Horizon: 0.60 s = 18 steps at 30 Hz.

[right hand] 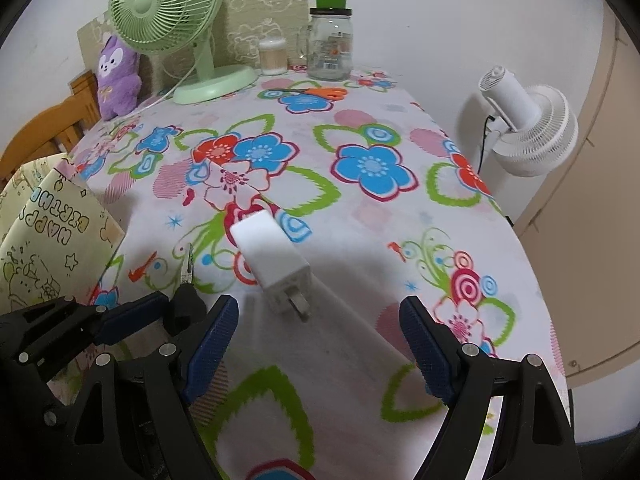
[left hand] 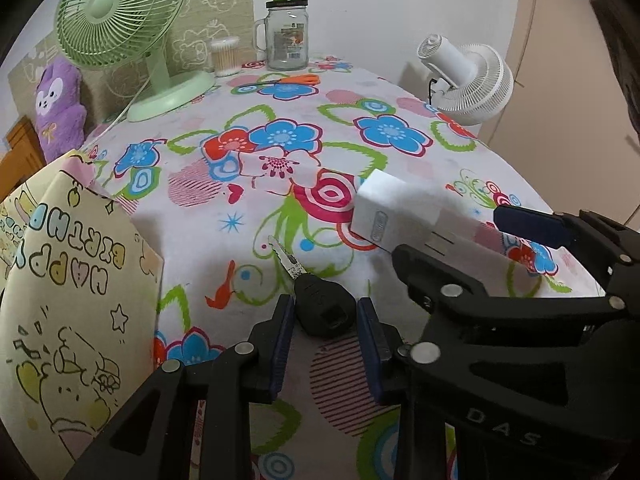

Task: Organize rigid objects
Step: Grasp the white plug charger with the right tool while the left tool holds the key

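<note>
A key with a black plastic head [left hand: 325, 309] lies on the flowered tablecloth. My left gripper [left hand: 325, 320] is open with its blue pads on either side of the key's head, a small gap at each side. A white plug adapter [left hand: 400, 216] lies to the right of the key. In the right wrist view the adapter [right hand: 276, 266] lies just ahead of my right gripper [right hand: 320, 322], which is open wide and empty. The left gripper [right hand: 168, 316] and the key [right hand: 186, 304] show at the left there.
A "Happy Birthday" paper bag [left hand: 68, 296] stands at the left. A green desk fan [left hand: 120, 20], a glass jar with a green cap [left hand: 287, 28], cotton swabs [left hand: 225, 56] and orange scissors [left hand: 288, 79] are at the back. A white fan [left hand: 472, 80] stands off the right edge.
</note>
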### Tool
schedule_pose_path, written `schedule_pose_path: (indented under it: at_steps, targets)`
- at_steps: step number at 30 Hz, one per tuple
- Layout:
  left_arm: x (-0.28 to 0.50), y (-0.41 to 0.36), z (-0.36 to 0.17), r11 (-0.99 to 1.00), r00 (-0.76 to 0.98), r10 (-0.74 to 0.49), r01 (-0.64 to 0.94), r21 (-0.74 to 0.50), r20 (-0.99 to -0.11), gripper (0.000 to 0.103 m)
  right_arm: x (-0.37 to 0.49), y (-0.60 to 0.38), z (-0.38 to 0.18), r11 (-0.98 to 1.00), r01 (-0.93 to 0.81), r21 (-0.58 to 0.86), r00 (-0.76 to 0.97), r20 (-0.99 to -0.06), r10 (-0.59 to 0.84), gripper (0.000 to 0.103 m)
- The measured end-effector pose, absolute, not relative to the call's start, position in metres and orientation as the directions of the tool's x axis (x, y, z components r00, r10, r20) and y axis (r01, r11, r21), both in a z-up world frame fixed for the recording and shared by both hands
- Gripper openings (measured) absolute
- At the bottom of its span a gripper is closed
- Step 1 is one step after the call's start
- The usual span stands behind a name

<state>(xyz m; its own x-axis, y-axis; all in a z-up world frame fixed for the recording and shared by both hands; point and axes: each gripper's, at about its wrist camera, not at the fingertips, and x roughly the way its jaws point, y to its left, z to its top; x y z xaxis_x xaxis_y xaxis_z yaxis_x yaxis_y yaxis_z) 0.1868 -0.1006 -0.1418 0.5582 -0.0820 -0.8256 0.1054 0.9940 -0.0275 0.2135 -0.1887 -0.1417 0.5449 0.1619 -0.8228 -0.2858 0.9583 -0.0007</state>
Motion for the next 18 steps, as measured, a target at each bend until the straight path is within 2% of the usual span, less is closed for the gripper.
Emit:
schedule_pose_path:
  at_steps: [18]
  targets:
    - [0.206,-0.097,-0.141,0.994,0.555,-0.086,0.110,-0.030,-0.827,0.032,0.243,-0.169,-0.150,0.949,-0.317,0.002,0.549,-0.815,0.185,0.083]
